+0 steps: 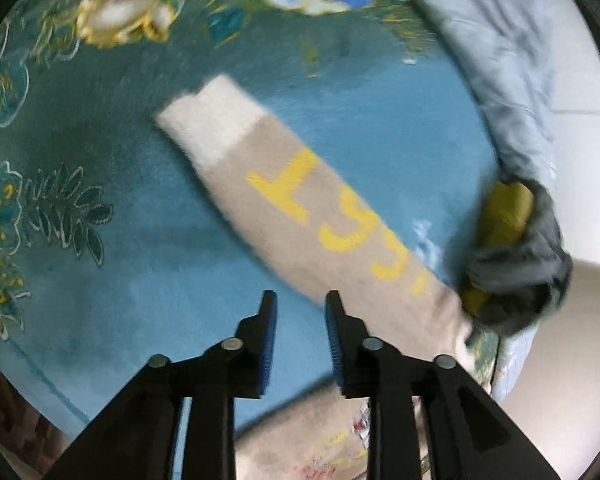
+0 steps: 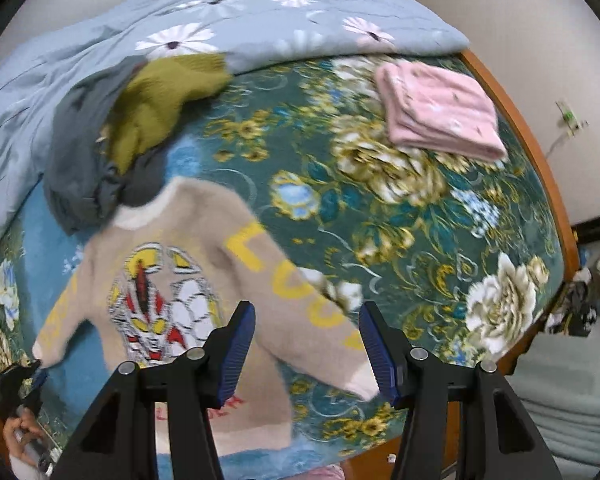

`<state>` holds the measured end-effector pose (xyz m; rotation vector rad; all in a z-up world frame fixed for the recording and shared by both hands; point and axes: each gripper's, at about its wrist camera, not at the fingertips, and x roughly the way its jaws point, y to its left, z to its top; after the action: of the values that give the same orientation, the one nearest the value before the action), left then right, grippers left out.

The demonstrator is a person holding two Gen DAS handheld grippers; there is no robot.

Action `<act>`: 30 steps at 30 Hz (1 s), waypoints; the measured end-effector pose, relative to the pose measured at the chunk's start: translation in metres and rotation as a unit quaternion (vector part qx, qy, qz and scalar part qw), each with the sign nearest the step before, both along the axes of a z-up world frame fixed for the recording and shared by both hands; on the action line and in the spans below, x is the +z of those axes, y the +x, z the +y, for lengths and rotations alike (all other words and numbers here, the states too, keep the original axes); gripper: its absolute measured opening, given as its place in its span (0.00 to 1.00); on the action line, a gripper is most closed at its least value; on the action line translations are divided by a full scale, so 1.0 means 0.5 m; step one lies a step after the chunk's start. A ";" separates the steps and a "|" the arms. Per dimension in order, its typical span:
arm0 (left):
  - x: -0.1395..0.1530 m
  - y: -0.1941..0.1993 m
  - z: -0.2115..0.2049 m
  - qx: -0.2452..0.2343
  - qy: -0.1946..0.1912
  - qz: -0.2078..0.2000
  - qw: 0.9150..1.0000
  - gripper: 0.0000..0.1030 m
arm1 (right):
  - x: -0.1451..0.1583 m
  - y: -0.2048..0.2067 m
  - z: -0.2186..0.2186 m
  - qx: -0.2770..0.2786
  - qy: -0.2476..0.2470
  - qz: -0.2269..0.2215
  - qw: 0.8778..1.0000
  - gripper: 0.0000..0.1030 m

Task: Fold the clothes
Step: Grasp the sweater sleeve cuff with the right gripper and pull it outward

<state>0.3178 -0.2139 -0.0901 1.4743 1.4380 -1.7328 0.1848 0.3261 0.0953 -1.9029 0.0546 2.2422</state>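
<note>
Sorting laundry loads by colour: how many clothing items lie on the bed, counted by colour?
Beige: 1, the beige sweater
Pink: 1, the folded pink garment
Olive green: 1, the olive knit
Grey: 1, the grey garment
Total: 4

sweater point(image 2: 180, 280): 1 | folded pink cloth point(image 2: 440, 116): 1 | green garment point(image 2: 156, 108): 1 | grey garment point(image 2: 80, 168): 1 | quilt point(image 2: 260, 8): 1 | floral bedspread point(image 2: 420, 240): 1 | grippers: 2, left gripper point(image 1: 301, 320), right gripper point(image 2: 307, 332)

Fuzzy knit sweater point(image 2: 172, 280); matt plush bedspread point(image 2: 400, 240); glossy wood bedframe point(image 2: 532, 140).
</note>
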 end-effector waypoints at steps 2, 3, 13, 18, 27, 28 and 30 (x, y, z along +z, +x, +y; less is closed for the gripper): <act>0.036 -0.003 0.035 -0.023 -0.016 0.009 1.000 0.30 | -0.017 0.007 0.034 -0.007 -0.007 -0.003 1.000 0.56; 0.058 -0.009 0.058 -0.038 -0.028 0.014 0.999 0.31 | -0.028 0.010 0.051 -0.008 -0.012 -0.005 1.000 0.56; 0.266 -0.117 0.227 -0.123 -0.140 0.051 0.981 0.48 | -0.220 0.065 0.225 0.049 -0.106 -0.064 0.991 0.56; 0.295 -0.111 0.383 -0.116 -0.143 0.030 0.982 0.49 | -0.333 0.080 0.259 0.112 -0.173 -0.100 0.973 0.58; 0.340 -0.084 0.481 -0.103 -0.176 -0.030 0.979 0.49 | -0.451 0.064 0.248 0.173 -0.218 -0.160 0.947 0.59; 0.345 -0.080 0.481 -0.099 -0.180 -0.033 0.978 0.49 | -0.457 0.068 0.245 0.178 -0.221 -0.165 0.945 0.59; 0.356 -0.075 0.478 -0.088 -0.185 -0.039 0.978 0.49 | -0.470 0.077 0.238 0.189 -0.225 -0.177 0.939 0.58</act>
<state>0.2803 0.0250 0.0881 1.4758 0.9049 -1.8988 0.2236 0.4450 -0.1396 -2.7474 0.1747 2.2018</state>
